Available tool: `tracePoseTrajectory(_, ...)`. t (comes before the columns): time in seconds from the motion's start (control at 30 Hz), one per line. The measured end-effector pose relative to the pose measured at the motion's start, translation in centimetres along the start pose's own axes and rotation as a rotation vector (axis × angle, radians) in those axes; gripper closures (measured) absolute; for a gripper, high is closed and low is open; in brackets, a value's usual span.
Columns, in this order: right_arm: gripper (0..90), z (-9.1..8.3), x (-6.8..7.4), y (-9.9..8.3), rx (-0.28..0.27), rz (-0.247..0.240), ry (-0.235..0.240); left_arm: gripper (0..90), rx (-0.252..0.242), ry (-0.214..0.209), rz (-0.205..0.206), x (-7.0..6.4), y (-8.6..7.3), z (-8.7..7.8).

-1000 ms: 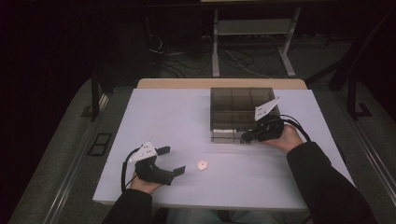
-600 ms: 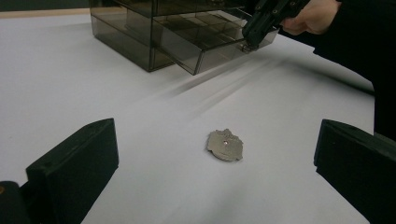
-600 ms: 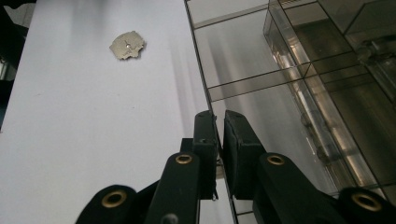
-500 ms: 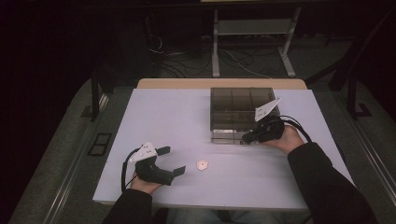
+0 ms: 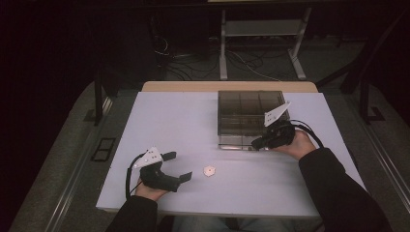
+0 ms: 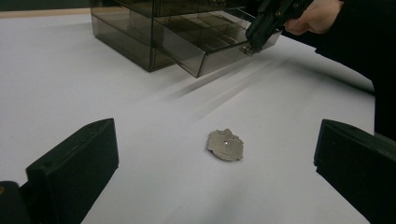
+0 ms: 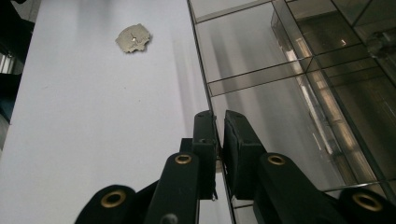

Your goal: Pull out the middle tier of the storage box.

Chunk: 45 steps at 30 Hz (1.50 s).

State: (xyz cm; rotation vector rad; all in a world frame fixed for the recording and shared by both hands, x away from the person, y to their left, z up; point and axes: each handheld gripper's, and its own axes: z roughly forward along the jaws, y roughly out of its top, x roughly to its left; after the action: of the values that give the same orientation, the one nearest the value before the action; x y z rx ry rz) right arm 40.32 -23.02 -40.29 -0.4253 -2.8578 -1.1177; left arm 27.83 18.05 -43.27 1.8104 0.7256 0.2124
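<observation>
Drawer [image 5: 235, 141] of the smoky box [image 5: 249, 113], right of centre in the high view, is sitting slightly pulled out, the right gripper [image 5: 256, 143] pinching its front edge. Left gripper [image 5: 178, 166], lower left, is resting with jaws spread, facing a small metal piece [image 5: 209, 171]. White table [image 5: 183, 116] is lying under them, with dark floor and cables [image 5: 241, 63] behind.

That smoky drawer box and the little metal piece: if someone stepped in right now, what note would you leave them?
Left claw: open, low over the table, jaws wide on either side of the small metal piece, not touching it.
Right claw: shut on the front wall of the drawer, which is pulled partway out of the smoky drawer box.
Done: drawer partly open.
Left, probably: finish opening it, pick up the metal piece, place it in the drawer, close it.
</observation>
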Motion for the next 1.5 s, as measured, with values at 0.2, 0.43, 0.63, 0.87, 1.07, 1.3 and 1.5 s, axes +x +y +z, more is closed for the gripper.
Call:
tracePoseTrajectory(0.2,82.1,-0.1,0.1,0.0,0.007,-0.002,0.006,0.0,0.000,0.001,0.000,0.0,0.0,0.0)
tracePoseTrajectory(0.43,76.3,-0.9,0.3,0.3,-0.030,0.020,-0.017,0.0,0.001,0.000,0.001,0.0,0.0,0.0)
tracePoseTrajectory(0.63,69.5,-1.5,0.8,0.9,-0.038,0.039,-0.057,0.0,-0.004,-0.003,-0.001,-0.1,0.0,0.0)
tracePoseTrajectory(0.87,61.7,-2.4,1.6,1.4,-0.038,0.062,-0.097,0.0,-0.006,-0.010,0.000,-0.2,0.0,-0.1)
tracePoseTrajectory(1.07,53.5,-3.1,2.5,1.7,-0.041,0.094,-0.133,0.0,-0.009,-0.007,0.000,-0.1,0.1,-0.1)
tracePoseTrajectory(1.3,42.1,-3.9,3.6,1.3,-0.074,0.148,-0.162,0.0,-0.005,-0.001,0.002,-0.1,0.1,-0.1)
tracePoseTrajectory(1.5,30.0,-4.2,4.5,0.4,-0.108,0.184,-0.187,0.0,-0.005,0.003,0.000,-0.1,0.0,-0.1)
